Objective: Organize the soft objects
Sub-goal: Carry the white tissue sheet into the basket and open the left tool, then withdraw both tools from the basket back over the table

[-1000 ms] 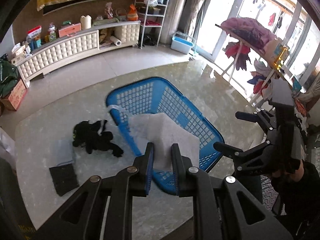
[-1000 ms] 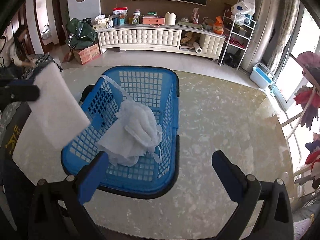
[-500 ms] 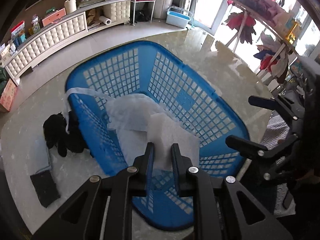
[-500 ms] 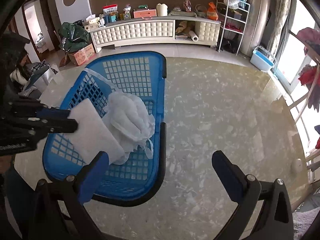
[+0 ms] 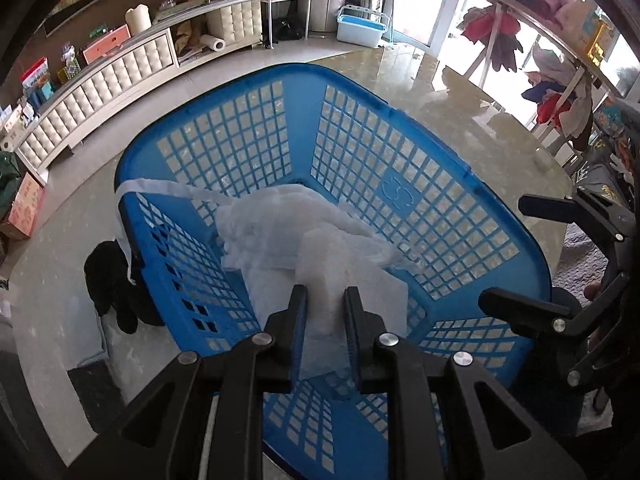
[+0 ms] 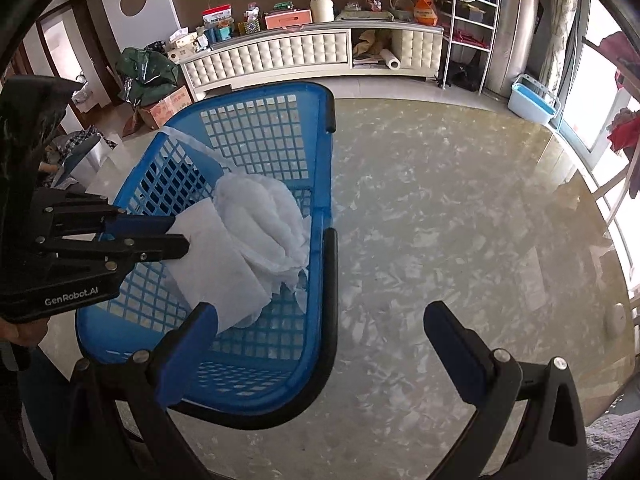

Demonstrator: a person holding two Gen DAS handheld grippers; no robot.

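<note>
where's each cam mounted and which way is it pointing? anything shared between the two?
Left wrist: sits on the left tongs, looks down into the blue basket; its fingers pinch a white sheet; the right tongs show at the right edge.
Right wrist: sits on the right tongs, looks across the marble table toward a white cabinet; its fingers are spread wide, empty; the left tongs show at left.
Shared: basket, sheet, crumpled white cloth, cabinet.

Blue grid-pattern basket (image 5: 400, 184) with black rim edge; white cloth (image 5: 352, 264) and white gauzy bundle (image 6: 260, 216) inside. Black soft toy (image 5: 116, 280) left of basket. Beige marbled bench (image 6: 460, 220). Black tongs, blue pads (image 6: 188, 348).
</note>
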